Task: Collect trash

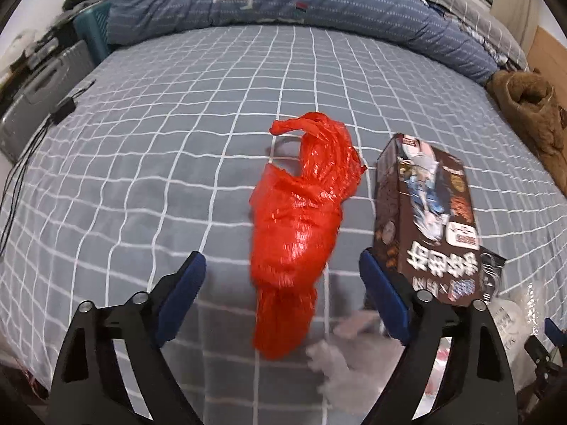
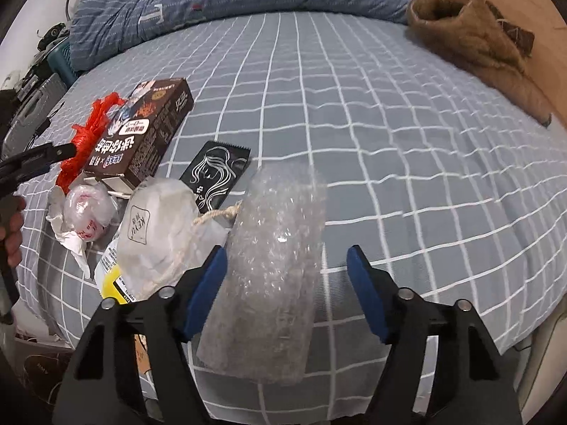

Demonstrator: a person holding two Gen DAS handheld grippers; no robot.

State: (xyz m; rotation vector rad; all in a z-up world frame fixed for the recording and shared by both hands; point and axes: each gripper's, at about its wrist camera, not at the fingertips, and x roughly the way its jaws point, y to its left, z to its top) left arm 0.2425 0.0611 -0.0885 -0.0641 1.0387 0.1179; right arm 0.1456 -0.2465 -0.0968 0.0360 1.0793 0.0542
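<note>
Here, crinkled red plastic bag [image 1: 297, 219]; lumpy bubble wrap [image 2: 269, 276] — translucent.

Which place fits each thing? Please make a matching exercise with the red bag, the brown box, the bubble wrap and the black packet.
1. red bag
2. brown box
3. bubble wrap
4. black packet

a. between the right gripper's fingers
b. right of the red bag
c. between the left gripper's fingers
d. behind the bubble wrap

Pairs: 1-c, 2-b, 3-a, 4-d
</note>
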